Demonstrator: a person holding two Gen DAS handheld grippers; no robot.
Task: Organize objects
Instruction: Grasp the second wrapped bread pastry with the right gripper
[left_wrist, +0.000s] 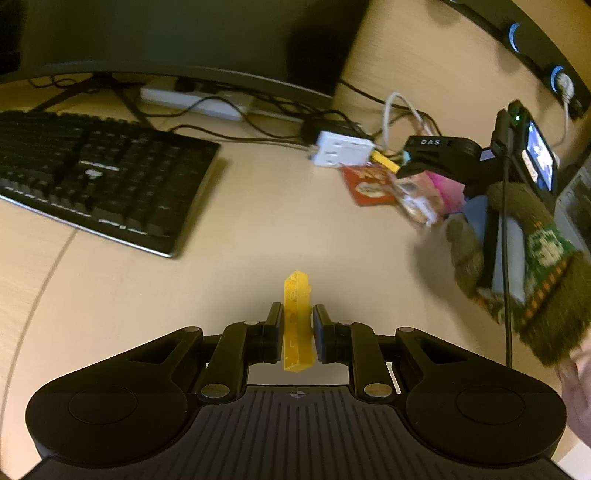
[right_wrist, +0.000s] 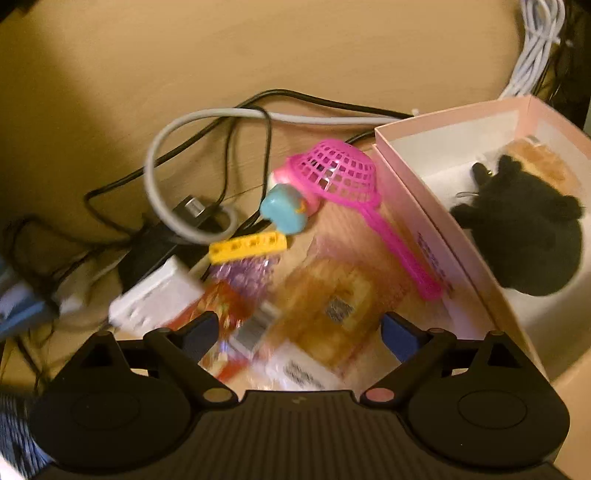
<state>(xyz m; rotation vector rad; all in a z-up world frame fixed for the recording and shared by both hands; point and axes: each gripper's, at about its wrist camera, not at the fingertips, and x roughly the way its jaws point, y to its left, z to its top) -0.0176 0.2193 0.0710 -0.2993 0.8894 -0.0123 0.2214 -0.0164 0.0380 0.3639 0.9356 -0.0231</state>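
Note:
My left gripper (left_wrist: 297, 325) is shut on a yellow toy brick (left_wrist: 296, 317), held upright above the wooden desk (left_wrist: 258, 229). My right gripper (right_wrist: 299, 328) is open and empty, hovering over a clear-wrapped waffle snack (right_wrist: 325, 299). Around it lie a pink mesh scoop (right_wrist: 343, 173), a blue-and-pink toy (right_wrist: 284, 208), a second yellow brick (right_wrist: 247, 247), a white adapter (right_wrist: 155, 295) and a red packet (right_wrist: 221, 302). A pink box (right_wrist: 406, 177) at the right holds a black plush (right_wrist: 524, 236) and another waffle snack. In the left wrist view the right gripper (left_wrist: 424, 166) is over the pile.
A black keyboard (left_wrist: 92, 177) lies at the left under a monitor (left_wrist: 184, 37). A white power strip (left_wrist: 192, 99) and tangled cables (right_wrist: 207, 155) sit behind the pile. The gloved hand (left_wrist: 517, 266) is at the right.

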